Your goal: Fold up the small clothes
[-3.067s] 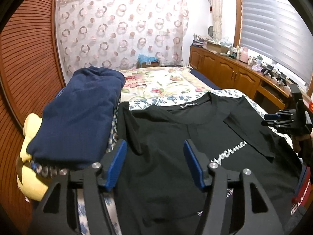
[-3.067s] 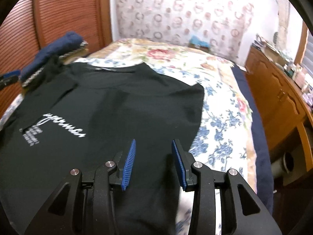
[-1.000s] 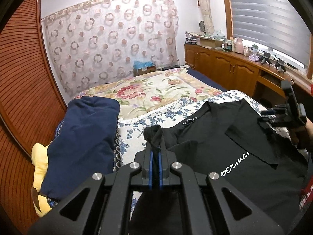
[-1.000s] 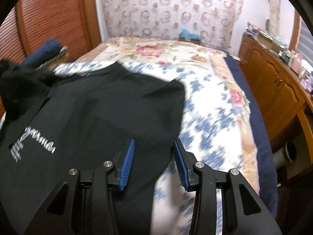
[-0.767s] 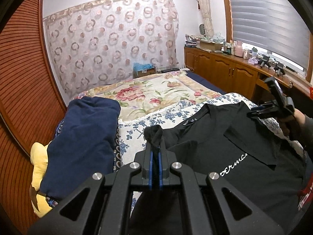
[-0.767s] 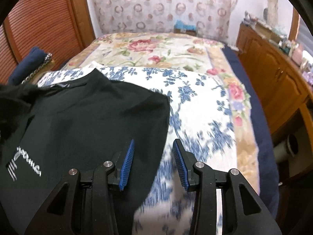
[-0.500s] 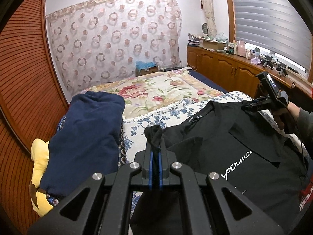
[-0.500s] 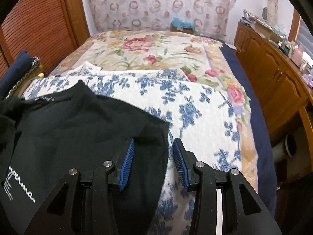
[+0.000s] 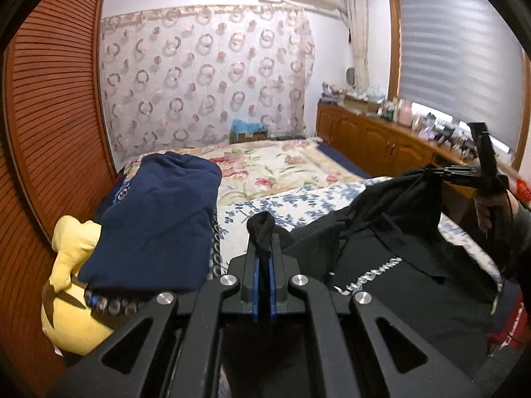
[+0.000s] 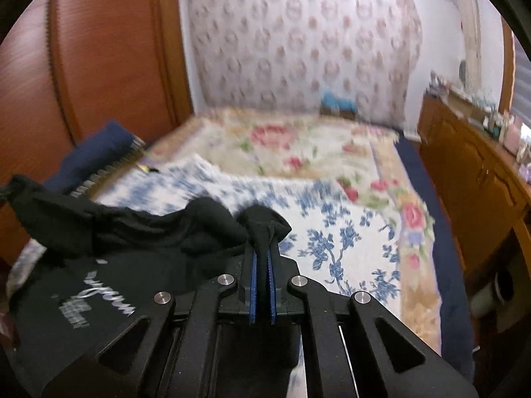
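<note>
A black T-shirt (image 9: 391,265) with white lettering lies on the bed, its upper part lifted at both shoulders. My left gripper (image 9: 264,252) is shut on a bunched fold of the shirt's left shoulder, with cloth poking up above its blue pads. My right gripper (image 10: 262,258) is shut on the other shoulder of the black T-shirt (image 10: 139,232), with cloth pinched between its pads. In the left wrist view the right gripper (image 9: 441,174) shows at the right, held by a hand, with the shirt hanging from it.
A folded navy garment (image 9: 156,222) rests on a yellow plush toy (image 9: 71,285) at the bed's left edge, beside the wooden slatted door (image 9: 49,106). The bed's floral cover (image 10: 332,219) stretches behind. A wooden cabinet (image 9: 375,142) with clutter on top runs along the right.
My right gripper went from open beside the shirt's right sleeve edge to shut on it and rose, lifting the cloth. My left gripper kept its grip and shifted sideways.
</note>
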Demonstrator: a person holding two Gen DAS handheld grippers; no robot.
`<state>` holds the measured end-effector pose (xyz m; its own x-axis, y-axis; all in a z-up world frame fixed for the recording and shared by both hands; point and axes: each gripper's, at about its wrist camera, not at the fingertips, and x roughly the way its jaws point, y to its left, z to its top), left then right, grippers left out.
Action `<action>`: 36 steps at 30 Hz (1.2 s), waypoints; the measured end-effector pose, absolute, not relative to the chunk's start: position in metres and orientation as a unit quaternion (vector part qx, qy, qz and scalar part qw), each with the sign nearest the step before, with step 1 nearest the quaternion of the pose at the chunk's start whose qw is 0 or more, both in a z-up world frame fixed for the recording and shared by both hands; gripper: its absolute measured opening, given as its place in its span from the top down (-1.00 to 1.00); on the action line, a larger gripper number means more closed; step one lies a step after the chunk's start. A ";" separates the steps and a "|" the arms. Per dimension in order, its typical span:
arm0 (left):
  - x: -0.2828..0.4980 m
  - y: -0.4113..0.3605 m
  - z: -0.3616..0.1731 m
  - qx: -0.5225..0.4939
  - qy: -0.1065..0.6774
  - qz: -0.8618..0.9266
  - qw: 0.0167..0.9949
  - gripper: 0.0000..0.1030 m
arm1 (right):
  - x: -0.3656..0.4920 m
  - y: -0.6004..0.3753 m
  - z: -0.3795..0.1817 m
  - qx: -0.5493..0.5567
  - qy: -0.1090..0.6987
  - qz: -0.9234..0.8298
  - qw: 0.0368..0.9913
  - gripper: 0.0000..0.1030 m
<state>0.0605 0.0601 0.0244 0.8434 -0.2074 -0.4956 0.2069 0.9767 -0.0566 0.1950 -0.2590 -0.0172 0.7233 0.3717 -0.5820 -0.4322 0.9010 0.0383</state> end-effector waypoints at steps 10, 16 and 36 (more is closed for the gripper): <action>-0.023 0.083 0.021 -0.054 0.244 -0.105 0.963 0.96 | 0.074 -0.284 0.007 -0.044 0.261 0.248 0.932 0.96; -0.047 0.086 0.008 -0.048 0.268 -0.103 0.957 0.95 | 0.029 -0.297 -0.006 -0.046 0.279 0.233 0.930 0.96; -0.066 0.101 -0.008 -0.028 0.326 -0.073 0.942 0.29 | -0.008 -0.317 -0.043 -0.093 0.366 0.202 0.904 0.32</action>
<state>-0.0663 0.1005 -0.0083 0.7766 -0.1555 -0.6104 0.1191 0.9878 -0.1001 -0.0076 -0.3166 -0.0432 0.6503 0.2966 -0.6994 -0.4325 0.9014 -0.0199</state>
